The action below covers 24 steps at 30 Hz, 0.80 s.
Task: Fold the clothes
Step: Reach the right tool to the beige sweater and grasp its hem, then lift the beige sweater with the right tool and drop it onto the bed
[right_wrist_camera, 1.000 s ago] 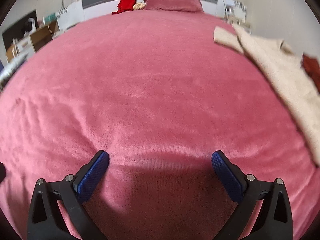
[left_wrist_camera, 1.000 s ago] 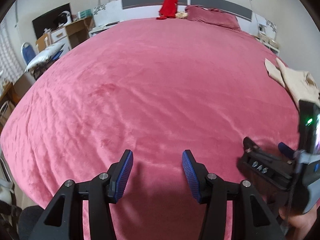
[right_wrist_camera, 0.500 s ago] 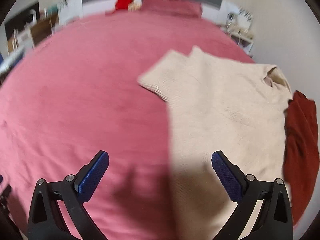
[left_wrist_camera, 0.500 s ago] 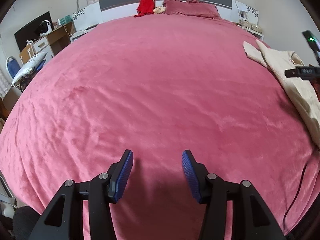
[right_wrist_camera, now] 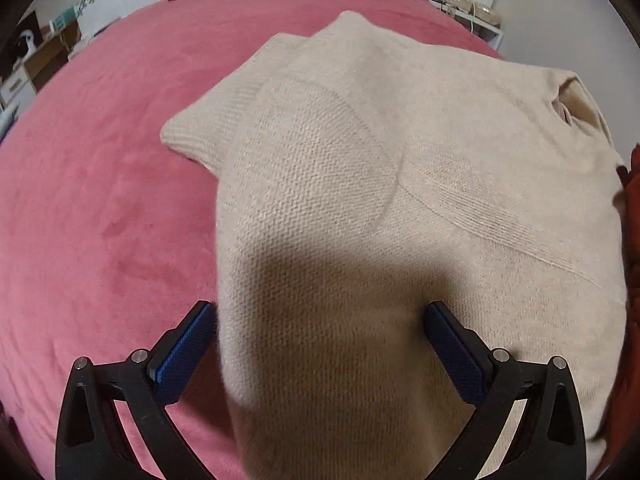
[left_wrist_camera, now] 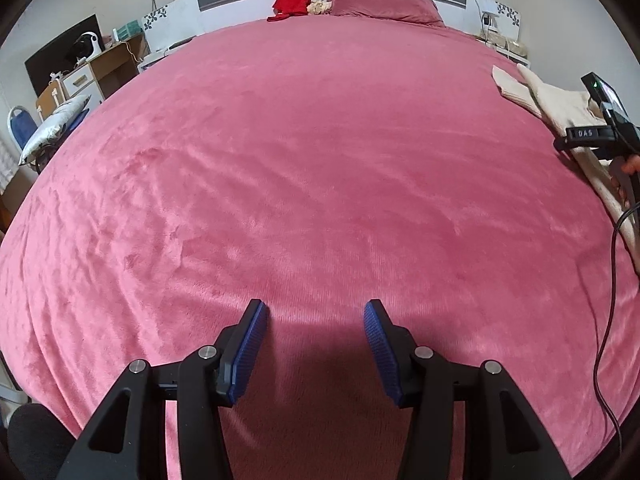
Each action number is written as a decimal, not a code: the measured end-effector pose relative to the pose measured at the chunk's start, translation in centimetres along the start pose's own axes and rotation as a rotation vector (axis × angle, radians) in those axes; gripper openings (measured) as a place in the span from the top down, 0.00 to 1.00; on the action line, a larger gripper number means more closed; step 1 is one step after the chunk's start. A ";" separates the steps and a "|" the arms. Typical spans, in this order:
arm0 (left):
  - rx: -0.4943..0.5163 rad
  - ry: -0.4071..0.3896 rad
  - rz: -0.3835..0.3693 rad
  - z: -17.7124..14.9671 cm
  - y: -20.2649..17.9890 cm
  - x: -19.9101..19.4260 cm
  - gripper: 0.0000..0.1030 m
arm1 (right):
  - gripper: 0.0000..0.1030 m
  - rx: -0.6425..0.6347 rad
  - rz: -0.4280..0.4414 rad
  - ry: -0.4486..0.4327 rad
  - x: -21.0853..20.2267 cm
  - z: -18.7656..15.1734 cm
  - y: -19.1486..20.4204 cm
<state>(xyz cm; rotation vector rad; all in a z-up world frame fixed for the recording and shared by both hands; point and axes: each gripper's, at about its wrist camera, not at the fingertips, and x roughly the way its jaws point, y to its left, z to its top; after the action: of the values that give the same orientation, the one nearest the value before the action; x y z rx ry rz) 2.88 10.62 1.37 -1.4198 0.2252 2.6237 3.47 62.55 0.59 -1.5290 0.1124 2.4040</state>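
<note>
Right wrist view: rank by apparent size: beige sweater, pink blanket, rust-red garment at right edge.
1. beige sweater and pink blanket: about equal in frame; the sweater sits nearest the lens, so unranked.
2. rust-red garment: a sliver, mostly cut off.

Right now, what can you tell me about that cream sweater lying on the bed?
The cream sweater is a soft, fine-ribbed knit, lying spread out on the pink bedspread near the bed's right side. One ribbed sleeve cuff sticks out toward the bed's middle, and its neck opening faces the far right edge, beside a rust-red garment. The right gripper hovers open over its near part, one finger at its left edge, casting a shadow; nothing is pinched.
</note>
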 end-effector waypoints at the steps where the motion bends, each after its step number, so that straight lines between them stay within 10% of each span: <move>1: 0.005 -0.003 0.002 0.0 -0.1 0.0 0.50 | 0.00 -0.008 -0.007 -0.004 0.1 0.0 0.1; 7: -0.001 -0.012 -0.017 0.1 0.2 0.0 0.50 | 0.03 0.008 0.003 0.026 0.0 0.4 -0.3; 11: -0.007 -0.016 -0.028 0.0 0.4 0.0 0.50 | 0.78 0.053 -0.019 -0.027 -1.6 0.2 -0.8; 13: -0.009 -0.016 -0.029 0.0 0.5 -0.1 0.50 | 0.81 0.085 0.025 -0.019 -1.9 0.2 -1.5; 20: -0.053 -0.007 -0.053 0.0 1.6 -0.8 0.50 | 0.83 0.594 0.716 -0.175 -7.1 -0.6 -9.3; 24: -0.079 -0.017 -0.061 -0.5 2.5 -1.9 0.50 | 0.82 0.654 0.965 -0.363 -15.2 0.1 -11.3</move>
<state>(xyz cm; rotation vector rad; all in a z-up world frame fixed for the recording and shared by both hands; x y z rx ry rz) 3.78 8.00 2.81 -1.4047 0.0760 2.6212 12.55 70.33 15.22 -0.7686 1.6810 2.7600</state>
